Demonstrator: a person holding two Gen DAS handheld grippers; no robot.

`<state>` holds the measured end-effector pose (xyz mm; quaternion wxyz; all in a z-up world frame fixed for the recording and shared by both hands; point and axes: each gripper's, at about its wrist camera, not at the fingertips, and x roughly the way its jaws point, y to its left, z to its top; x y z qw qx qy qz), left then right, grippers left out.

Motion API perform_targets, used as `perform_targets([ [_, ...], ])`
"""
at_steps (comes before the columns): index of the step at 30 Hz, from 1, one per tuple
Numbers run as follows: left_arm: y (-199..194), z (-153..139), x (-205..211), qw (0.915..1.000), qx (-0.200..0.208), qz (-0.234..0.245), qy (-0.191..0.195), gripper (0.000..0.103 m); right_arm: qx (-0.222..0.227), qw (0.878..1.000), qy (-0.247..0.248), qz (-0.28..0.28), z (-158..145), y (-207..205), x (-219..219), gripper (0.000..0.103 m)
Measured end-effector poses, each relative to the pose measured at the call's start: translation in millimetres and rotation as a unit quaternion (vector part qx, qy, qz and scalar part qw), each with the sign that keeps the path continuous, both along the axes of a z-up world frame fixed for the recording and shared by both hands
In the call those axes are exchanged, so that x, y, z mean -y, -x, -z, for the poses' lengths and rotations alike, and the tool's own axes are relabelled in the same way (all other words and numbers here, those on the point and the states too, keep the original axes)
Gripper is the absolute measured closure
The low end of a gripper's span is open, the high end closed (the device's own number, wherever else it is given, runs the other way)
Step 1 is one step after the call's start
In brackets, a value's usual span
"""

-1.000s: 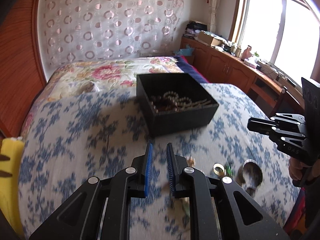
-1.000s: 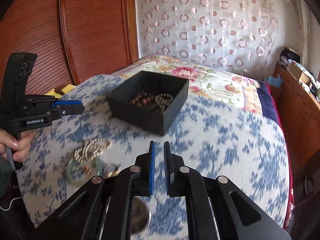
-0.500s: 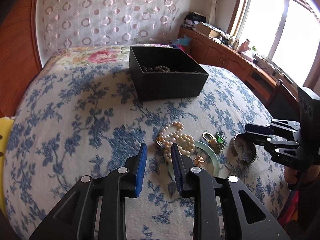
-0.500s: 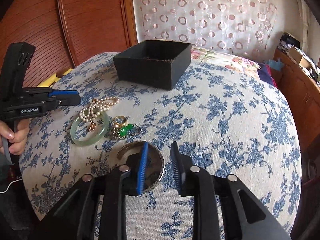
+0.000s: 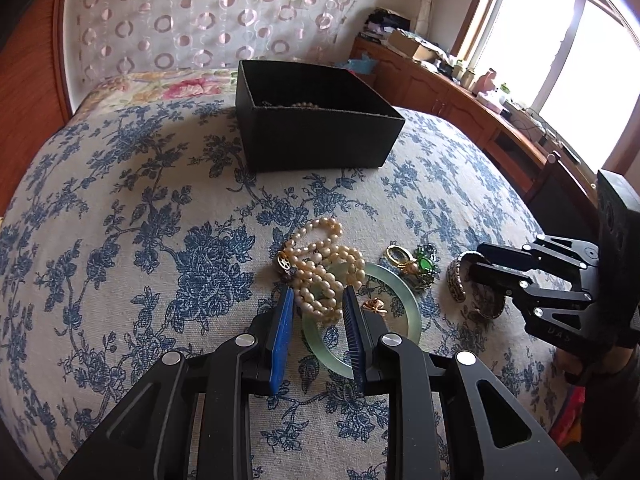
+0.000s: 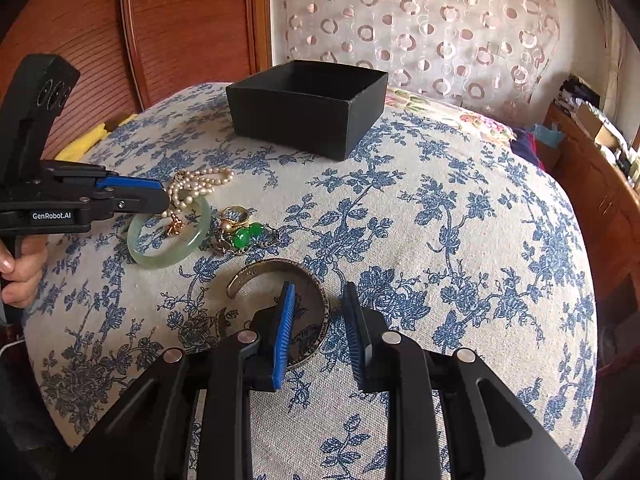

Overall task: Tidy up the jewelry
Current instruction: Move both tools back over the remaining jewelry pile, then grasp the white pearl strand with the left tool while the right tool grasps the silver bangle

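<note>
A black open box holding beads stands on the blue floral cloth; it also shows in the right wrist view. A pearl necklace lies over a pale green jade bangle. My left gripper is open, its fingers either side of the pearls' near end. A gold ring and green-stone piece lie to the right. A metal cuff bracelet lies by my right gripper, which is open with the cuff's rim between its fingers.
The cloth-covered surface curves down at its edges. A wooden headboard stands at the left. A wooden sideboard with clutter runs under the window. A yellow item lies by the headboard.
Both grippers have come down and forward toward the jewelry and opened wider. The left now straddles the pearls; the right now straddles the cuff's rim.
</note>
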<state>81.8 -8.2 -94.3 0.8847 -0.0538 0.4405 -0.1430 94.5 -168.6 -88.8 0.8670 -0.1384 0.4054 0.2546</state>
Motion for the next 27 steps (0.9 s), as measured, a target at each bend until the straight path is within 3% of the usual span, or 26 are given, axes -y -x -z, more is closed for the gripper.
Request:
perform_targets([
  [4, 1.3, -3.1, -3.9, 1.0, 0.005, -0.006, 0.003, 0.094, -0.002, 1.0, -0.004, 0.0, 0.6, -0.8, 1.1, 0.076],
  [14, 12.0, -26.6, -16.0, 0.9987, 0.046, -0.022, 0.007, 0.095, -0.003, 1.0, -0.006, 0.0, 0.5, -1.4, 2.0, 0.076],
  [23, 24.6, -54.9, -14.3, 0.9941, 0.102, -0.034, -0.016, 0.095, 0.0, 1.0, -0.002, 0.0, 0.3, -0.2, 1.5, 0.076],
  [25, 24.6, -60.3, -16.5, 0.9936, 0.106, -0.036, -0.012, 0.095, -0.001, 1.0, -0.002, -0.005, -0.1, 0.3, 0.2, 0.082],
  [27, 24.9, -66.7, -18.3, 0.9928, 0.113, -0.037, -0.01, 0.095, 0.002, 1.0, 0.002, -0.003, -0.1, 0.9, -1.2, 0.096],
])
